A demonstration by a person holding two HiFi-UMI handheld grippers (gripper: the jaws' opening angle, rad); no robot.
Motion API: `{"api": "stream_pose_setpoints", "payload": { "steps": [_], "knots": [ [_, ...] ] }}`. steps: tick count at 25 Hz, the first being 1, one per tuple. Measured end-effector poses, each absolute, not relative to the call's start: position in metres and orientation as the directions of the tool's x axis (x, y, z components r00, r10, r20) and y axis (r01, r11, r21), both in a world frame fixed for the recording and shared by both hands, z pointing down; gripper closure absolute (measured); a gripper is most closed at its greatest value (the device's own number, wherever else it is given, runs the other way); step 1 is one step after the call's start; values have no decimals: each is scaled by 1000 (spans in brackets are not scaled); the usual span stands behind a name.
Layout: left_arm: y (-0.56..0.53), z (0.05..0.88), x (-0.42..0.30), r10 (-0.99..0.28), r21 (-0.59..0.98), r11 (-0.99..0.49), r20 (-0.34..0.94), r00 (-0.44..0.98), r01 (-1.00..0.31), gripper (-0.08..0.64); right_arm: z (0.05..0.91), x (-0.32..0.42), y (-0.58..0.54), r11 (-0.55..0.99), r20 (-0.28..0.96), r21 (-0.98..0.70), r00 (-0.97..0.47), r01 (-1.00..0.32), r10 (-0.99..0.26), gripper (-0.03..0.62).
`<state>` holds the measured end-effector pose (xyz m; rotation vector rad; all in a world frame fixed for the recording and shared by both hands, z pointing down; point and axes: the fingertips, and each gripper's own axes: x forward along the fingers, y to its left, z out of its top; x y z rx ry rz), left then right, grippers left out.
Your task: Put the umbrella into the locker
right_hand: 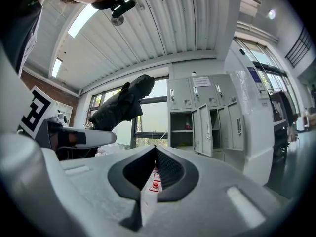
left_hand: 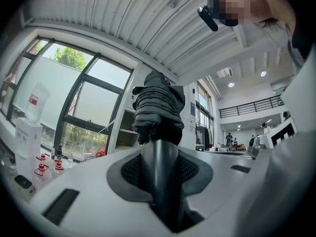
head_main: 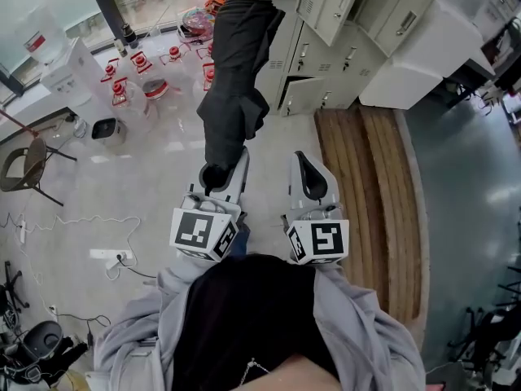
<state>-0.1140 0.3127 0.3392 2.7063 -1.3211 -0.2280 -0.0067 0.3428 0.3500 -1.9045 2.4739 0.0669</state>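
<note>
1. Gripping the folded dark umbrella (head_main: 236, 80) by its near end, the left gripper (head_main: 220, 176) is clamped on it, holding it in the air before the lockers (head_main: 326, 47).
2. The right gripper (head_main: 309, 177) has its jaws closed to a slit, with nothing between them.

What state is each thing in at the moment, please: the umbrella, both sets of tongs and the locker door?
Umbrella: folded shut, gripped at its handle end.
Left tongs: shut on the umbrella.
Right tongs: shut, nothing between them.
Locker door: swung open, compartment beside it exposed.
</note>
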Motion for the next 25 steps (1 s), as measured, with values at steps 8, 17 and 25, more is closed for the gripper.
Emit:
{"api": "stream_pose_setpoints", "payload": {
  "steps": [8, 17, 25],
  "knots": [
    [237, 344, -127, -762, 191, -644, -70, 644, -741, 457, 353, -20, 264, 237, -34, 0, -237, -972, -971, 591],
    [147, 337, -146, -741, 199, -667, -75, 667, -718, 457, 346, -31, 179, 184, -35, 7, -184, -983, -982, 590],
    [82, 344, -136, -696, 196, -713, -78, 714, -674, 457, 350, -23, 120, 115, -44, -2, -115, -993, -992, 589]
  ]
}}
